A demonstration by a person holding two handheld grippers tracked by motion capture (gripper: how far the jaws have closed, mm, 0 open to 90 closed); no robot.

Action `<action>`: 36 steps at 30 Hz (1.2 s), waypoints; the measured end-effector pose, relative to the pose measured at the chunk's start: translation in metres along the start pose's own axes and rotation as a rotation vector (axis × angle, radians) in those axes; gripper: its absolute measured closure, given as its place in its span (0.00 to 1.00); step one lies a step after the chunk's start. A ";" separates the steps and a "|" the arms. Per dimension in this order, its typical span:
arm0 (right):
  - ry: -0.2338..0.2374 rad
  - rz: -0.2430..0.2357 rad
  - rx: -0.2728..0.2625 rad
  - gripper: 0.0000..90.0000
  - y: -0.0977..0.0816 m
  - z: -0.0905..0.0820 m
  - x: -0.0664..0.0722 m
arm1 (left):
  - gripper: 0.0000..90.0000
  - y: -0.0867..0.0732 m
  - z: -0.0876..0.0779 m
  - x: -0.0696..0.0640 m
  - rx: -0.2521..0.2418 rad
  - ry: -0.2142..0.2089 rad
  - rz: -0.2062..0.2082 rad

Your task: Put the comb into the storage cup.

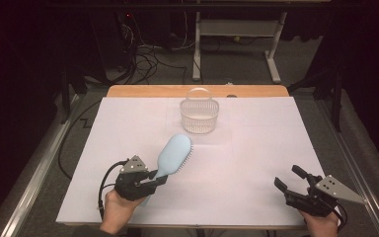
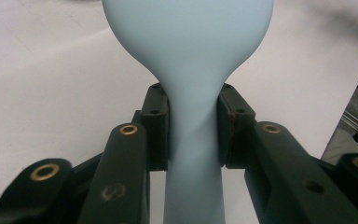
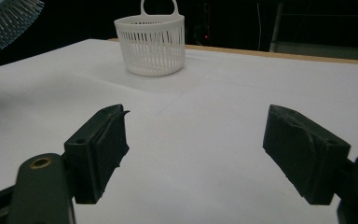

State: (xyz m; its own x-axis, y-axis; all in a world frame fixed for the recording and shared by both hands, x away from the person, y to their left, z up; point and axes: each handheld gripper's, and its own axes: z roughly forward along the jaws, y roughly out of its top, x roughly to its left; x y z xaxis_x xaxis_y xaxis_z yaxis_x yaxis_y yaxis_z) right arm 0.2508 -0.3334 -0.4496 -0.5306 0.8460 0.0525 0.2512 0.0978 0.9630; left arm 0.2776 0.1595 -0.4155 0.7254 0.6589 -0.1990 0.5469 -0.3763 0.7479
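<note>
**One brush up, one basket waiting at the far side**

Two grippers are in play, and the left gripper [image 1: 162, 178] has the pale blue hairbrush [image 1: 174, 154] clamped by its handle, pads [image 2: 157, 126] pressing on either side of the narrow neck. In the high view the brush's long axis runs from the near left up toward the far right, head leading, bristles on its right edge. That line aims almost straight at the white slotted basket [image 1: 199, 116], which stands upright at the far middle of the white table [image 1: 266, 148], well apart from the brush head. So the left hand is clearly the nearer one to carry it there. Over on the near right, the right gripper [image 1: 291, 180] rests with jaws spread wide and nothing between them, pointing toward the far left. Hard to judge: whether the brush head is clear of the table, and the handle's end is hidden under the gripper
</note>
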 end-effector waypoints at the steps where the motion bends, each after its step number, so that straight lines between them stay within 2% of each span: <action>1: 0.002 0.001 0.001 0.24 0.001 0.002 0.001 | 0.75 0.000 0.000 0.000 -0.004 -0.002 -0.001; 11: 0.035 -0.015 -0.002 0.24 0.005 0.013 0.016 | 0.75 0.000 0.003 -0.001 -0.011 -0.019 -0.002; 14: 0.046 -0.018 -0.006 0.24 0.006 0.015 0.021 | 0.75 0.001 0.003 -0.001 -0.021 -0.042 -0.015; 17: 0.063 -0.026 -0.001 0.24 0.007 0.019 0.026 | 0.75 0.002 0.003 -0.003 -0.024 -0.043 -0.010; 21: 0.087 -0.016 0.004 0.24 0.008 0.023 0.031 | 0.75 0.004 0.005 -0.003 -0.024 -0.046 -0.009; 36: 0.128 -0.012 -0.014 0.23 0.012 0.030 0.048 | 0.75 0.012 0.015 -0.010 -0.037 -0.068 0.004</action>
State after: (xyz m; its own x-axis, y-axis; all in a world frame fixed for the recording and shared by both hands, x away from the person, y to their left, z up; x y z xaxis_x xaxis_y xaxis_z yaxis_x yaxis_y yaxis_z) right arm 0.2527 -0.2758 -0.4439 -0.6325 0.7710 0.0738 0.2337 0.0991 0.9672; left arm 0.2834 0.1388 -0.4139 0.7552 0.6110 -0.2373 0.5288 -0.3540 0.7714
